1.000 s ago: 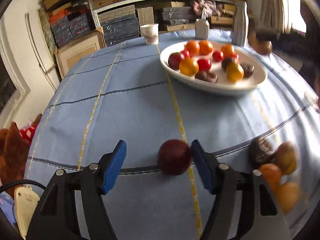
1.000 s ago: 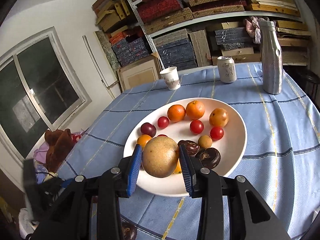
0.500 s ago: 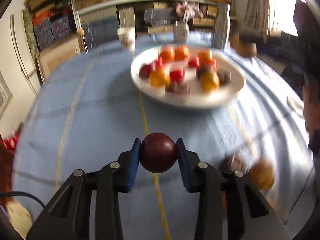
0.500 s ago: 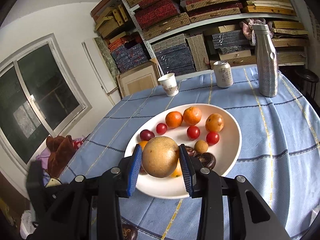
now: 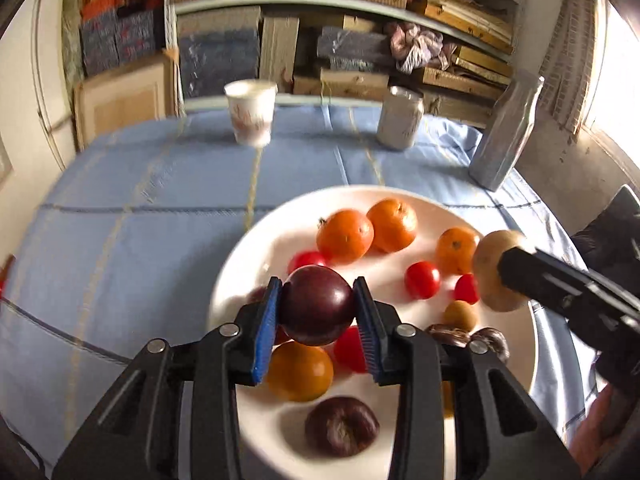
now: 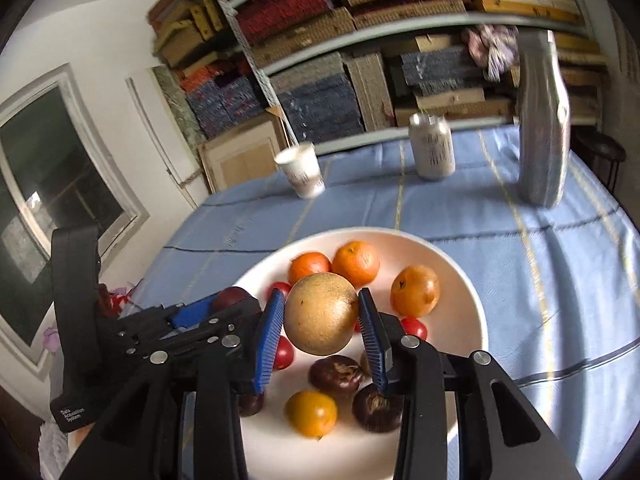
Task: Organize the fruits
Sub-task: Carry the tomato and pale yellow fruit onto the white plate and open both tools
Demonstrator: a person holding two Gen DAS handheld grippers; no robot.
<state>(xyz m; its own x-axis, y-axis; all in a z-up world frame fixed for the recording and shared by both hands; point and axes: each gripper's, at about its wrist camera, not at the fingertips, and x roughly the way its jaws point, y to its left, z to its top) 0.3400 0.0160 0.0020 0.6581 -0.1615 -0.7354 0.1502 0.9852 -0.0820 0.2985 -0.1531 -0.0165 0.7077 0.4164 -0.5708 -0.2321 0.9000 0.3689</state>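
Observation:
My left gripper (image 5: 316, 306) is shut on a dark red plum (image 5: 316, 304) and holds it above the near side of the white plate (image 5: 516, 364). In the right wrist view my right gripper (image 6: 320, 320) is shut on a round tan fruit (image 6: 320, 312), also over the plate (image 6: 460, 292). The plate carries several oranges, cherry tomatoes and dark brown fruits. From the left wrist view the tan fruit (image 5: 494, 270) and the right gripper's black finger come in from the right. The left gripper (image 6: 218, 308) with its plum shows at the left of the right wrist view.
A paper cup (image 5: 251, 112), a drink can (image 5: 400, 118) and a silver bottle (image 5: 506, 140) stand at the far side of the blue cloth-covered table (image 5: 120, 240). Shelves stacked with boxes rise behind. A window (image 6: 48, 152) is on the left wall.
The left gripper closed on the dark red plum on the cloth, lifted it and carried it forward over the plate. The right gripper moved a little further over the plate with its tan fruit.

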